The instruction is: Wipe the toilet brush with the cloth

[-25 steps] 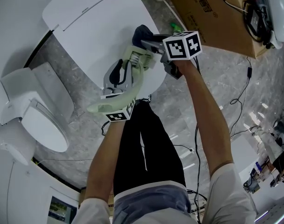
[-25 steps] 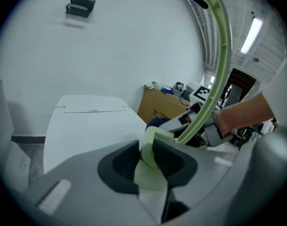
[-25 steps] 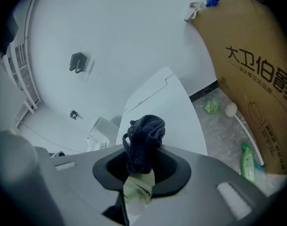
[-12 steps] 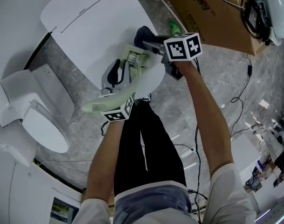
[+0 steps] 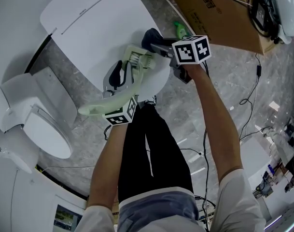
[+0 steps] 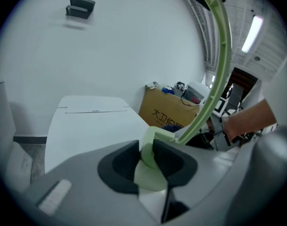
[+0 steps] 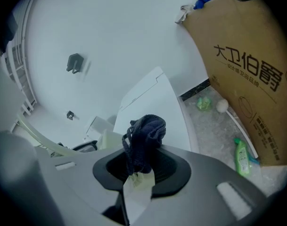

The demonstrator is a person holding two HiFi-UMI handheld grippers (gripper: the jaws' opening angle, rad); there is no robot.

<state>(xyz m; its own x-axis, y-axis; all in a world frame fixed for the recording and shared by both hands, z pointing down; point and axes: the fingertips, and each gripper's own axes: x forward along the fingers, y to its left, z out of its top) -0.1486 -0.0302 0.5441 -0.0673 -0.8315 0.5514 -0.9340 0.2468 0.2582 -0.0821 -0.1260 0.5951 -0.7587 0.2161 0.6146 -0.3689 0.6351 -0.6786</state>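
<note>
In the head view my left gripper (image 5: pixel 123 74) is shut on a pale green toilet brush (image 5: pixel 119 93). Its bristle head (image 5: pixel 138 58) points away from me and its curved handle runs down to the left. The left gripper view shows the jaws closed on the green brush (image 6: pixel 150 160), with the handle (image 6: pixel 219 65) arcing upward. My right gripper (image 5: pixel 159 45), under its marker cube (image 5: pixel 191 50), is shut on a dark blue cloth (image 5: pixel 151 36). The cloth sits just beyond the bristle head; I cannot tell whether they touch. The right gripper view shows the cloth (image 7: pixel 144 134) bunched between the jaws.
A white toilet (image 5: pixel 38 124) stands at the left and a large white flat-topped fixture (image 5: pixel 89 23) lies under the grippers. A cardboard box (image 7: pixel 249 65), a green bottle (image 7: pixel 242 157) and a white ball-tipped stick (image 7: pixel 222 106) are on the marbled floor at right. Cables (image 5: pixel 204 144) trail near my legs.
The brush handle's free end has swung a little to the left and its bristle head has edged farther away. The right gripper stays beside the bristles, cloth in its jaws.
</note>
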